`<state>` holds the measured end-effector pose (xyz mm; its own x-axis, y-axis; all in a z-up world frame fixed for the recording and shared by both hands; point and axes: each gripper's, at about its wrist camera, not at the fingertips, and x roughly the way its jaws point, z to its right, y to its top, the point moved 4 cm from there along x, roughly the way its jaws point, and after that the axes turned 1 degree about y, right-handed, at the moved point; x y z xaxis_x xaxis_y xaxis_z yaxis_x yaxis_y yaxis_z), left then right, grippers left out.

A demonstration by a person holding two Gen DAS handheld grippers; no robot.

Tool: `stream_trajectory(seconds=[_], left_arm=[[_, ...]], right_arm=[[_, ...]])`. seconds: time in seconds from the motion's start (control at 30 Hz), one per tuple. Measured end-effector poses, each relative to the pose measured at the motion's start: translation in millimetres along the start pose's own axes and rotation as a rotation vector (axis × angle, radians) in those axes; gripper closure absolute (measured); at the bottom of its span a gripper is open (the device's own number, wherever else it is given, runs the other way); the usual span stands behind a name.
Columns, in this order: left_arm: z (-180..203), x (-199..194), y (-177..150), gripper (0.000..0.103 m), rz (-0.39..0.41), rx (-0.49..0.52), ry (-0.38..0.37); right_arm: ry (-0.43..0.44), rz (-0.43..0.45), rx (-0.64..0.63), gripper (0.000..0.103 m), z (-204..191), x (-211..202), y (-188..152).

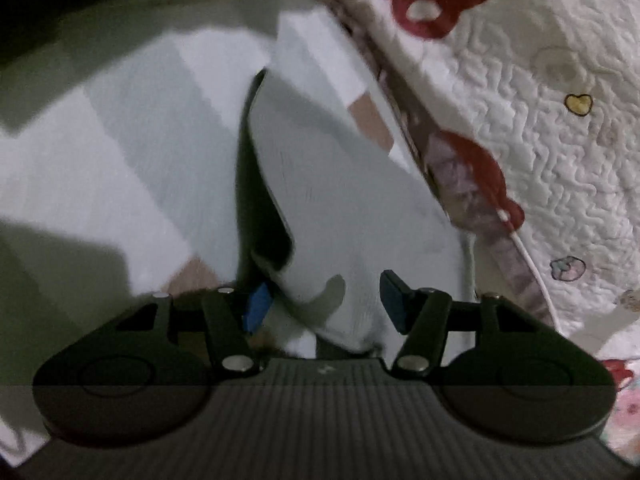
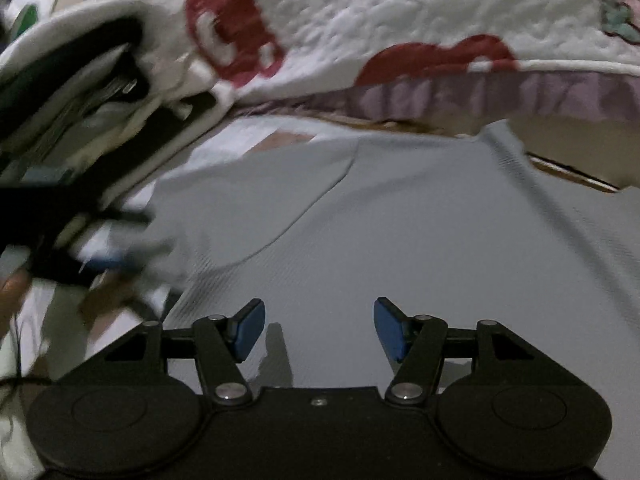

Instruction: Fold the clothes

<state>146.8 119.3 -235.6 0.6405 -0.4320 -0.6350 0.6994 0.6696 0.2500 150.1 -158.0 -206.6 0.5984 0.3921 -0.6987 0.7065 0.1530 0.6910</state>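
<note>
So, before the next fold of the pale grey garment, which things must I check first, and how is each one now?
1. Left gripper open: ok, pads apart.
2. Left pads free of cloth: cannot tell, a fold of the pale grey garment sits between them, contact unclear.
3. Right gripper open: ok, nothing between the pads.
4. Garment flat under right gripper: ok, smooth there.
5. Quilted bedspread clear of the garment: not ok, its edge hangs over the far side.
6. Picture sharp enough to aim: not ok, both views blurred.

The pale garment (image 2: 400,220) is matt, finely ribbed cloth. The white bedspread (image 1: 540,140) is quilted, puckered fabric. The right gripper (image 2: 320,328) is matt black plastic with shiny metal pins.
</note>
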Motion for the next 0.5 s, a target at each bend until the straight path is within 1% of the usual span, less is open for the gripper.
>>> stream_trajectory(seconds=[0.07,0.1,0.13,0.17,0.2,0.3,0.4,0.47,0.5], left_arm=[[4.8,1.1,-0.3,0.046,0.035,0.046,0.008],[6.6,0.5,-1.0,0.051,0.056,0.071,0.018],[8.1,0.5,-1.4,0.058,0.075,0.101,0.033],[9.3,1.3,-1.6,0.070,0.091,0.138,0.055],[10.5,2.1,-1.7,0.100,0.107,0.175,0.078],[18.0,-6.9,-4.7,0.099,0.191,0.304,0.122],[43.7,-19.1,-13.3,0.099,0.276,0.519,0.146],[60.0,-21.1,-17.9,0.099,0.287,0.622,0.145],[69.0,-20.1,-19.2,0.099,0.276,0.668,0.136]], right_arm=[[0.001,-0.007,-0.066,0.038,-12.0,1.6,-1.9],[0.004,-0.008,-0.093,0.038,-17.4,2.6,-1.7],[0.007,-0.009,-0.121,0.038,-22.7,3.6,-1.6],[0.009,-0.009,-0.149,0.038,-28.1,4.6,-1.4],[0.012,-0.010,-0.171,0.038,-32.7,5.9,-1.0],[0.019,-0.004,-0.148,0.038,-37.2,15.9,3.8],[0.018,0.000,-0.185,0.037,-43.1,27.7,4.4],[0.011,0.009,-0.212,0.036,-47.1,29.1,3.7],[0.018,0.005,-0.198,0.037,-46.3,26.7,4.5]])
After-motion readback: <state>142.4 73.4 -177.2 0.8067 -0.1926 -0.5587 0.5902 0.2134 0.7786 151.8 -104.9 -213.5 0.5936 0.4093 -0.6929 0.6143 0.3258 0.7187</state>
